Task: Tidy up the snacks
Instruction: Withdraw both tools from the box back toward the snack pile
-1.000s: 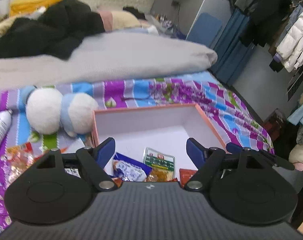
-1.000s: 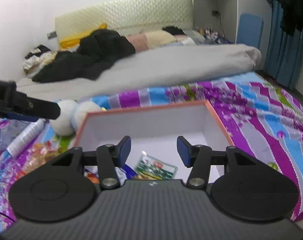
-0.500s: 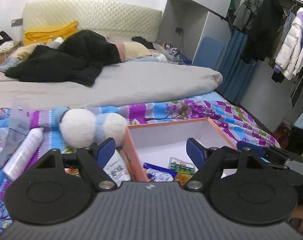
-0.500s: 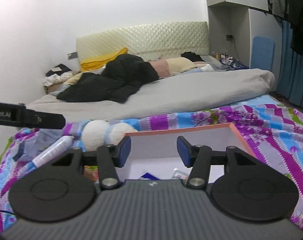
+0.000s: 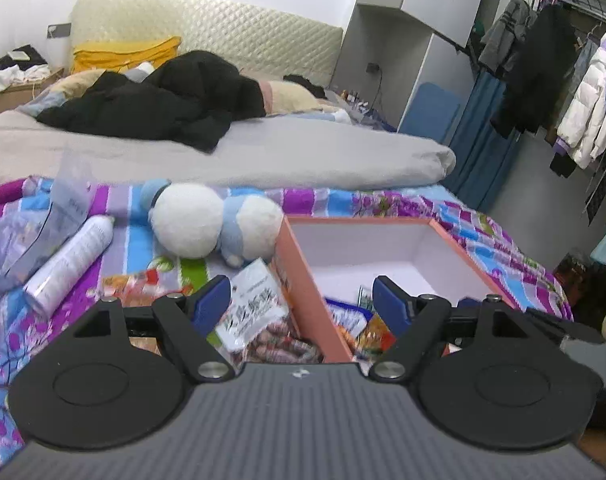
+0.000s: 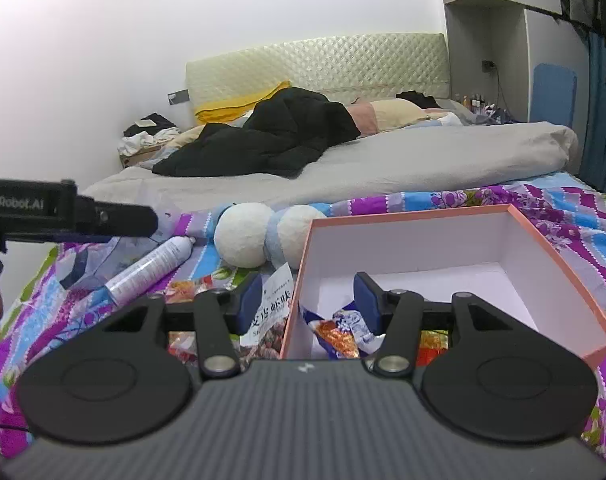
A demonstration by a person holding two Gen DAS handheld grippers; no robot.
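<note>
Nearby: plush toy (image 5: 215,220) | spray can (image 5: 69,260) | box wall (image 5: 307,292) between fingers

colours on the bed
salmon-orange box (image 6: 563,280) with white inside; purple, blue and white floral bedspread (image 6: 575,216); white-and-pale-blue plush toy (image 5: 215,220); white spray can (image 5: 69,262); grey duvet (image 5: 303,156); black coat (image 6: 271,140).

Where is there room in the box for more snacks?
The box's far white floor, bordered by its back and right walls, is bare. Its near left corner is crowded with snack packets. Outside, packets crowd its left wall.
</note>
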